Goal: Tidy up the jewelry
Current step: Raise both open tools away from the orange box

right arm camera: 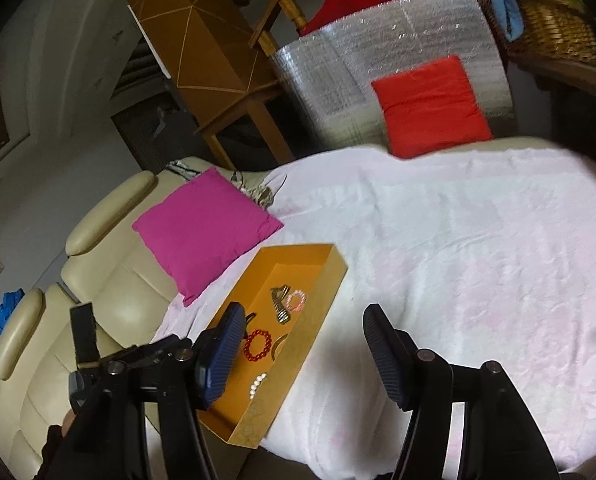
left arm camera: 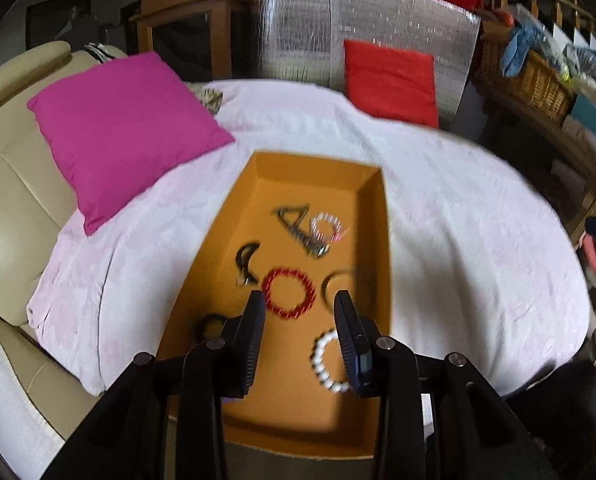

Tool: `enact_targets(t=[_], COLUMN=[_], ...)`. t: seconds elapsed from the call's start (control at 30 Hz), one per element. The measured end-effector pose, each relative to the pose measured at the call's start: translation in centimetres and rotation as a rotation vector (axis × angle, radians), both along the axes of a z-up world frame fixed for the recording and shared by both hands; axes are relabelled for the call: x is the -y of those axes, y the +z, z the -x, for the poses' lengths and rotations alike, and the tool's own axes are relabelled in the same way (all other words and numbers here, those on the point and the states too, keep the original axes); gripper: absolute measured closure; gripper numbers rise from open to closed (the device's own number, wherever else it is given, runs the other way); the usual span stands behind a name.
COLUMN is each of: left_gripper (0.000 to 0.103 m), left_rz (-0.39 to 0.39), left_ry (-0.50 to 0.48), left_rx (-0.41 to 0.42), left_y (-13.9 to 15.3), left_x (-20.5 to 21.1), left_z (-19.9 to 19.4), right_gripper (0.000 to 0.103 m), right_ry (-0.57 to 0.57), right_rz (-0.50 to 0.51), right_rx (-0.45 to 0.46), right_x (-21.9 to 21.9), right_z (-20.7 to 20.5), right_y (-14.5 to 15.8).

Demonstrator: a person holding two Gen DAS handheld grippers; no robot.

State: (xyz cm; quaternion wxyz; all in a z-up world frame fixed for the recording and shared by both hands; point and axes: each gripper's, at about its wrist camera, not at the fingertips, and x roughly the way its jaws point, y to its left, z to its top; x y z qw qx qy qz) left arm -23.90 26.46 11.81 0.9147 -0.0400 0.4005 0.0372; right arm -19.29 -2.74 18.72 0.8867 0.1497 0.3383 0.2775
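An orange box point(left arm camera: 317, 168) lies on a white cloth and holds the jewelry. Inside it are a red bead bracelet point(left arm camera: 289, 293), a white bead bracelet point(left arm camera: 329, 360), a pale pink bracelet point(left arm camera: 326, 229), a metallic hair clip point(left arm camera: 298, 228), a black crescent clip point(left arm camera: 246, 264) and a dark bangle point(left arm camera: 339, 284). My left gripper point(left arm camera: 299, 298) hovers over the box's near half, open and empty, and its tips frame the red bracelet below. My right gripper point(right arm camera: 303, 310) is open and empty too, held above the box point(right arm camera: 321, 280) and the cloth to its right. The red bracelet point(right arm camera: 258, 344) also shows there.
The white cloth point(right arm camera: 457, 260) covers a cream sofa point(right arm camera: 110, 280). A pink cushion point(left arm camera: 126, 128) lies left of the box and a red cushion point(left arm camera: 389, 80) leans on a silver foil panel behind. Wicker baskets point(left arm camera: 529, 76) with clutter stand far right.
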Motion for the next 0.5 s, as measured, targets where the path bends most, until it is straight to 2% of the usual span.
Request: enact_targets(t=[0.27,0.5], left_gripper=[0.067,0.067], left_rz=[0.005,-0.009], left_ry=[0.019,-0.021], left_rx=[-0.039,-0.05], left_y=[-1.4,-1.0], left_x=[-0.5,1.8], left_z=[0.3,-0.9], right_gripper=[0.037,0.037], right_ry=[0.028,-0.081], right_rz=[0.026,0.005], right_rx=[-0.048,-0.043], right_x=[-1.7,3.7], right_z=[-1.1,-0.7], right_y=[-2.5,-2.2])
